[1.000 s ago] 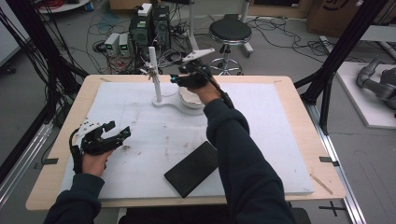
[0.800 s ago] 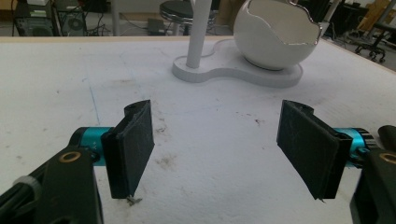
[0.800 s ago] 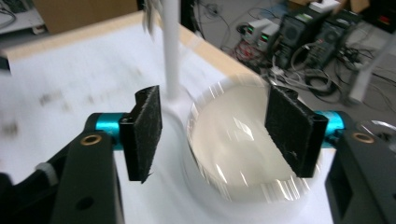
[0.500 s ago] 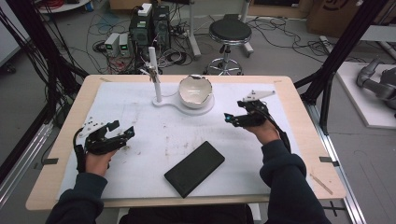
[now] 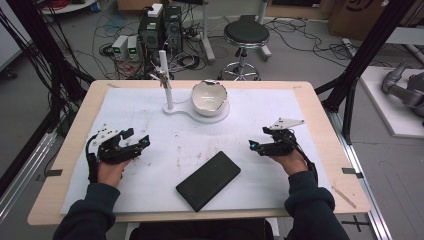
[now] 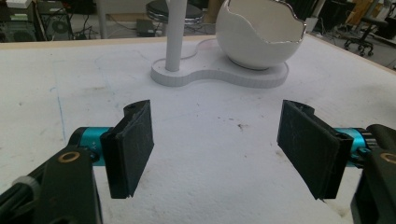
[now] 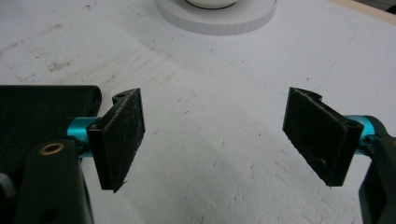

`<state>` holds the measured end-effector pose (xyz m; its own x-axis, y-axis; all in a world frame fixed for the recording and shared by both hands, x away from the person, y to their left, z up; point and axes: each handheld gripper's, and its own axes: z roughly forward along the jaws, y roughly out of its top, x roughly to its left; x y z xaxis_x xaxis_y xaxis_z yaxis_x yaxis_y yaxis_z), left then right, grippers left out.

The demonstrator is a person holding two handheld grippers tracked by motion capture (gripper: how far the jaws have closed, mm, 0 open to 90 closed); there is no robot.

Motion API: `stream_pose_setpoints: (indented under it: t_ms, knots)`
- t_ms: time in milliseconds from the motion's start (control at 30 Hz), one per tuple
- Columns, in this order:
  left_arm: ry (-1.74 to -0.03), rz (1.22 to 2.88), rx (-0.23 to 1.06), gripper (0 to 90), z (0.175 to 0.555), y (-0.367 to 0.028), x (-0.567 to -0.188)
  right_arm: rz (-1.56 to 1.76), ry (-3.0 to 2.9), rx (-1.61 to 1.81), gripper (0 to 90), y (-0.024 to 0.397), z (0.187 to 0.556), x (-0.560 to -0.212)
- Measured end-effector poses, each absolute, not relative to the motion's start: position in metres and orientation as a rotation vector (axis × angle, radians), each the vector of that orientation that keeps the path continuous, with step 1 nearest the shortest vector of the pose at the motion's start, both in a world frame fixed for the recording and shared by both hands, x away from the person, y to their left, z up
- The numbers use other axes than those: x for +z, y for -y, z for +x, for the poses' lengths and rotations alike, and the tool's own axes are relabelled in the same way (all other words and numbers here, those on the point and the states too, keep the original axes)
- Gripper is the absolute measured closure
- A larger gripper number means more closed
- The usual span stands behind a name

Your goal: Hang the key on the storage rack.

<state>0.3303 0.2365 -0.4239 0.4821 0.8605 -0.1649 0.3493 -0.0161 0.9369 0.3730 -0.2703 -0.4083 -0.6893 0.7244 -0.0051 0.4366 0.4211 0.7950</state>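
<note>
Table (image 5: 325,107): pale wood, matt. White mat (image 5: 150,120): rough, foam-like, scuffed, stained. Bowl (image 5: 209,97): glossy white, ceramic-looking, jagged rim. Stand (image 5: 172,107): smooth matt white plastic. Black case (image 5: 208,180): matt, fine woven texture. Left gripper (image 6: 217,149) pads (image 6: 133,147): matt black, rubbery, gritty; teal metal fittings.

The white bowl (image 7: 212,3) is running off the top edge of the right gripper view, leaving just its underside and part of the round base (image 7: 217,17). The black case (image 7: 44,116) is slipping behind a jaw there. In the left gripper view, the post (image 6: 176,35) is losing its top.
</note>
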Motion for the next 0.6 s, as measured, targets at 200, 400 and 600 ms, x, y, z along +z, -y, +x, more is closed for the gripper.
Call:
stream_pose_setpoints:
  t_ms: [200,400,600]
  knots:
    - [-1.065,1.601,0.561,26.8,0.3312,-0.2350,-0.4233,1.027,-2.315,1.173,21.1,0.2757,0.3731,-0.4086]
    - [-1.066,1.595,0.563,26.8,0.3312,-0.2358,-0.4232,1.016,-2.310,1.175,21.1,0.2741,0.3731,-0.4098]
    - [-1.056,1.602,0.564,26.8,0.3307,-0.2336,-0.4223,1.012,-2.322,1.189,21.1,0.2744,0.3714,-0.4097]
